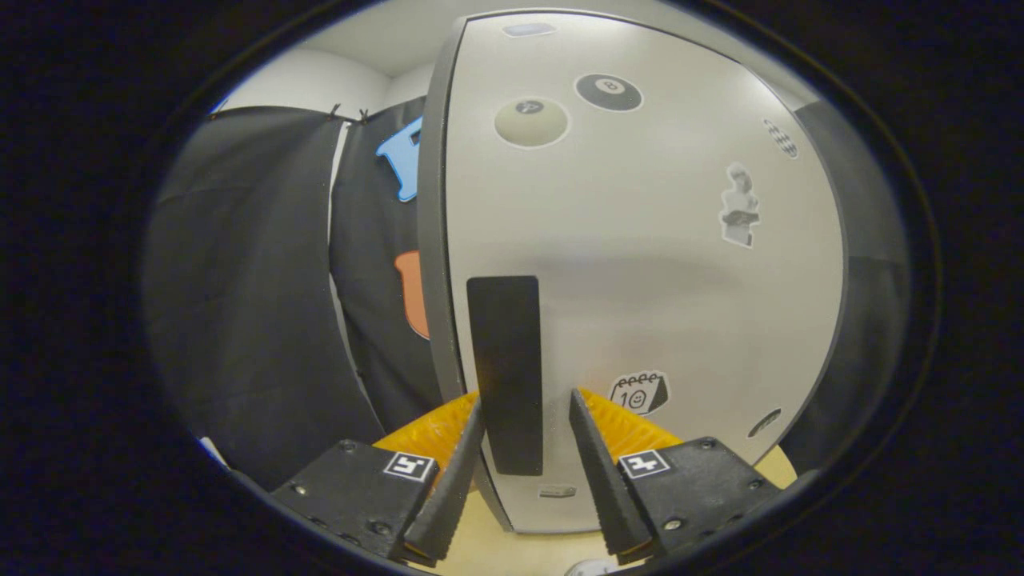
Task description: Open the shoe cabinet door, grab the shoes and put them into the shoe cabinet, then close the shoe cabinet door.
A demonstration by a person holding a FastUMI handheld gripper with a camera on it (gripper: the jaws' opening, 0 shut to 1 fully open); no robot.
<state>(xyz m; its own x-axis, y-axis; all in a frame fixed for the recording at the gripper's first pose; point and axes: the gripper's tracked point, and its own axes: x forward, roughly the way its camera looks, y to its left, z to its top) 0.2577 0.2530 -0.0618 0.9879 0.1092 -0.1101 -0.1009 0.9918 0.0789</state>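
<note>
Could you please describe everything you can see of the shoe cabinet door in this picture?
The shoe cabinet door is a tall, smooth, pale grey panel with a darker edge facing the black cloth wall. It stands upright above a light wooden surface. A black vertical handle strip sits near that edge, and several stickers, two like billiard balls, dot the face. The tool is open, its fingers either side of the handle's lower part; whether they touch it is unclear.

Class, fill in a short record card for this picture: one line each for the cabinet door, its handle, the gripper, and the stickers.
Cabinet door: pale grey, closed as far as shows
Handle: dark vertical strip near the door's left edge
Gripper: fingers open, straddling the handle's lower end; contact unclear
Stickers: two billiard balls up high, calendar sticker low
</note>
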